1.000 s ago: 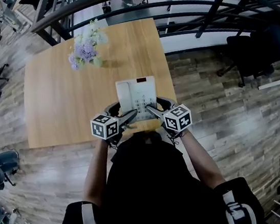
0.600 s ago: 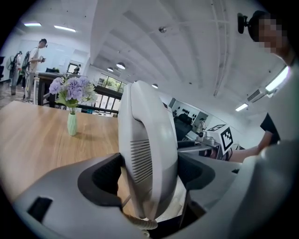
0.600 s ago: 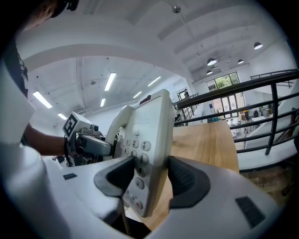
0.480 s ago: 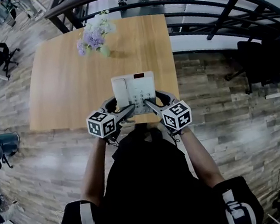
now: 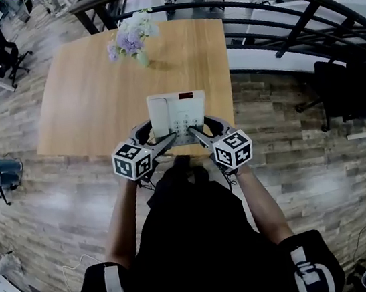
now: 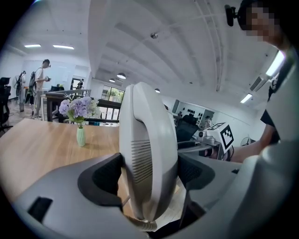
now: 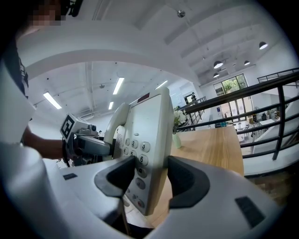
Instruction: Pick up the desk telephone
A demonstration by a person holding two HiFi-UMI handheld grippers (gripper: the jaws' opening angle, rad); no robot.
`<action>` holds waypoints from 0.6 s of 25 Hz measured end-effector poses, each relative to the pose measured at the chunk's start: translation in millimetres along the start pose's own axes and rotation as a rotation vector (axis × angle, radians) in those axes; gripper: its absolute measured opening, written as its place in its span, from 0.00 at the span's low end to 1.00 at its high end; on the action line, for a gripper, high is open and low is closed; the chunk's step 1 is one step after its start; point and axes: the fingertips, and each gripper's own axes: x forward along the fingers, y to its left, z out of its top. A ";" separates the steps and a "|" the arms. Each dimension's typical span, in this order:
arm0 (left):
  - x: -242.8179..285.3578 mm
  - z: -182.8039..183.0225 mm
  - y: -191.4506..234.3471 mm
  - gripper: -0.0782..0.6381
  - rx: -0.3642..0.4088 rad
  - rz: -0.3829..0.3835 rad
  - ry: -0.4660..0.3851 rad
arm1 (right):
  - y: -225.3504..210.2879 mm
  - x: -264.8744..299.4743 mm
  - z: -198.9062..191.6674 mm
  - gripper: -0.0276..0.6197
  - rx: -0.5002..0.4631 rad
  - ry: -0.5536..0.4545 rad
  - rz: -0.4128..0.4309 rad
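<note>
The white desk telephone (image 5: 177,112) is held tilted above the near edge of the wooden table (image 5: 89,101). My left gripper (image 5: 167,138) is shut on its handset side; in the left gripper view the handset (image 6: 148,140) fills the gap between the dark pads (image 6: 105,175). My right gripper (image 5: 196,132) is shut on the keypad side, with the pads pressed on the number keys and on the back of the telephone (image 7: 148,126). The handset cord hangs below the jaws.
A small vase of purple and white flowers (image 5: 131,40) stands at the table's far side. A dark metal railing (image 5: 271,1) curves behind and to the right of the table. A black office chair (image 5: 343,85) is at the right, on wood-plank floor.
Both grippers have risen together with the telephone held between them, and it now stands a little higher over the table's near edge. The grips are unchanged.
</note>
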 end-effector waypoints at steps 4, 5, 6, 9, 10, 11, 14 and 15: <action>-5.9 4.4 -6.5 0.66 0.006 0.017 -0.013 | 5.0 -5.5 5.5 0.41 -0.013 -0.024 0.017; -8.0 4.4 -7.5 0.66 0.004 0.022 -0.015 | 6.8 -6.1 6.5 0.41 -0.022 -0.025 0.021; -10.0 3.9 -8.5 0.66 0.001 0.027 -0.018 | 8.6 -6.6 7.2 0.41 -0.032 -0.025 0.026; -15.3 2.7 -10.6 0.66 -0.017 0.042 -0.035 | 13.1 -7.9 9.0 0.41 -0.048 -0.024 0.039; -16.5 3.2 -10.8 0.66 -0.021 0.045 -0.042 | 14.0 -8.1 9.9 0.41 -0.050 -0.023 0.042; -17.6 4.0 -11.0 0.66 -0.023 0.048 -0.051 | 14.6 -8.1 10.8 0.41 -0.053 -0.022 0.044; -20.3 4.0 -12.9 0.66 -0.032 0.057 -0.070 | 16.5 -9.1 11.7 0.41 -0.063 -0.016 0.050; -21.0 3.1 -13.8 0.66 -0.035 0.059 -0.073 | 17.2 -9.7 11.2 0.41 -0.067 -0.013 0.052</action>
